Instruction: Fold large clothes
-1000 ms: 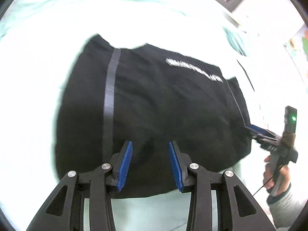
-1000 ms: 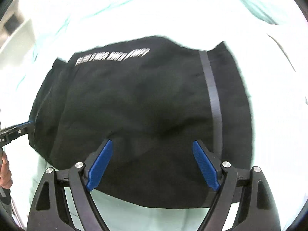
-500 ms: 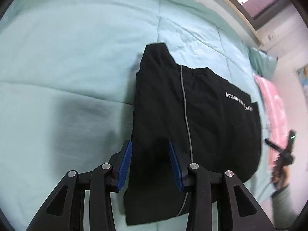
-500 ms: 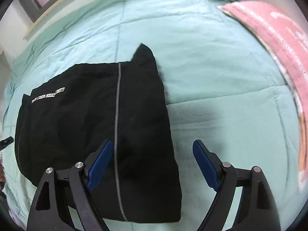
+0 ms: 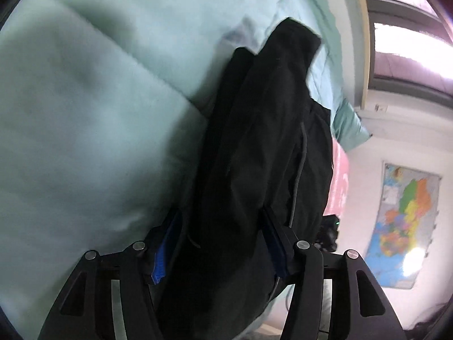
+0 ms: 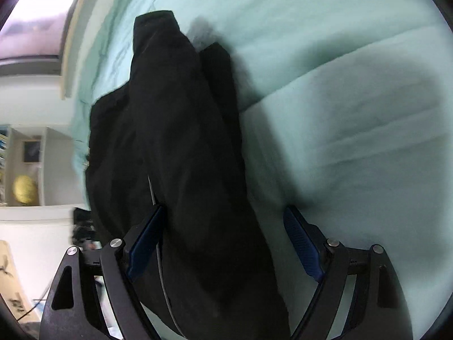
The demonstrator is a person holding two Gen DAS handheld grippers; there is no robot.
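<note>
Black folded garment (image 5: 254,155), grey-striped

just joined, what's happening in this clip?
A person with a handheld gripper in each hand is folding a black garment on a bed with a mint green quilt. Each gripper is at an edge of the folded garment with the cloth between its pads. The left gripper has just been opening. The right gripper stands wide, one pad clear of the cloth.
</note>
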